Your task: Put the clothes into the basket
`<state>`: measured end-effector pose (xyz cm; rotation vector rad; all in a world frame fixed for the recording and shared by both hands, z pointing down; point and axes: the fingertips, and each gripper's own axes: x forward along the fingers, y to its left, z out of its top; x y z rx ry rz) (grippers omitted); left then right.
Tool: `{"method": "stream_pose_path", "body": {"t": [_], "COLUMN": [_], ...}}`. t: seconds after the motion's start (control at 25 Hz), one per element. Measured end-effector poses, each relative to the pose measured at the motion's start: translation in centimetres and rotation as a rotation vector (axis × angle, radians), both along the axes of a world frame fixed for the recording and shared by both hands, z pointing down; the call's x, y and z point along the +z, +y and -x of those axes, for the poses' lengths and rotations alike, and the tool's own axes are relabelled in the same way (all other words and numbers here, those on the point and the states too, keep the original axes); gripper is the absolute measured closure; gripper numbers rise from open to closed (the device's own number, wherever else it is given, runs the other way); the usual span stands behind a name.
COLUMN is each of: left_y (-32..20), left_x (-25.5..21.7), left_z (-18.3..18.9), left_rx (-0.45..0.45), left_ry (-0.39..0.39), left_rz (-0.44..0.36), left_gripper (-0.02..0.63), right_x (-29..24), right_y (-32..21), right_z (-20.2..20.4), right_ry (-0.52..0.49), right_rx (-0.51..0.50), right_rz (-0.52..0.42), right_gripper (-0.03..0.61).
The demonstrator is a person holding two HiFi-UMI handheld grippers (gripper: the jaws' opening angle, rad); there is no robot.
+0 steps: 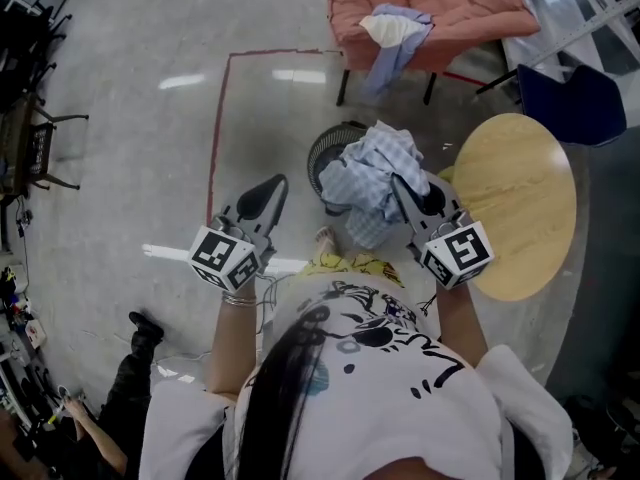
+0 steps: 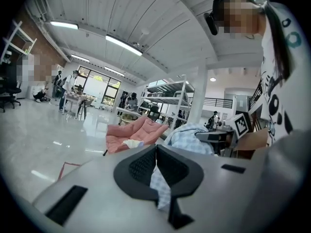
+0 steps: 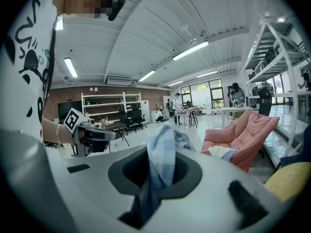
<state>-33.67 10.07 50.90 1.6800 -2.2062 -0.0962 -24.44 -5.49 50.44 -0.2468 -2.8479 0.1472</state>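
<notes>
Head view: nearest, the left gripper (image 1: 274, 186) has its jaws pressed together, and the left gripper view shows a sliver of the checked shirt (image 1: 372, 168) caught in the seam. The right gripper (image 1: 402, 186) is clamped on a thick fold of the same shirt, which hangs bunched above the dark mesh basket (image 1: 322, 154), just beside the left edge of the round table (image 1: 520, 208). The cloth looks light, soft and limp. It should sag and trail, so bunched folds near the middle seem a better hold than a hem. Beyond the table's far edge, more clothes (image 1: 395, 33) lie on the pink armchair (image 1: 470, 3), well apart from the basket.
</notes>
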Motion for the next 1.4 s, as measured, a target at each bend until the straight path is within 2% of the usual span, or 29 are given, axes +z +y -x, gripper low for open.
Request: {"method": "stream_pose_path", "body": {"t": [0.56, 1.0, 1.16, 1.32, 1.4], "left_y": [-3.6, -6.3, -6.7, -7.5, -7.1], "left_x": [3.9, 11.3, 16.3, 20.6, 23.0], "left_z": [4.5, 6.6, 10.3, 13.9, 16.0], "left_rx": [-0.074, -0.134, -0.158, -0.188, -0.202], "left_ry": [0.047, 0.078, 0.082, 0.050, 0.063], "left_rz": [0.073, 0.135, 0.138, 0.129, 0.129], "left_gripper": [0.598, 0.598, 0.598, 0.598, 0.598], "right_x": [6.6, 16.0, 21.9, 27.9, 30.7], "right_y": [-3.1, -4.7, -4.6, -5.0, -4.6], "right_z": [5.5, 8.3, 12.1, 15.5, 17.9], "right_ry": [0.151, 0.235, 0.249, 0.269, 0.279], "right_rx": [-0.099, -0.155, -0.167, -0.163, -0.169], "right_rz": [0.020, 0.020, 0.019, 0.039, 0.044], "right_gripper": [0.522, 0.522, 0.522, 0.522, 0.522]}}
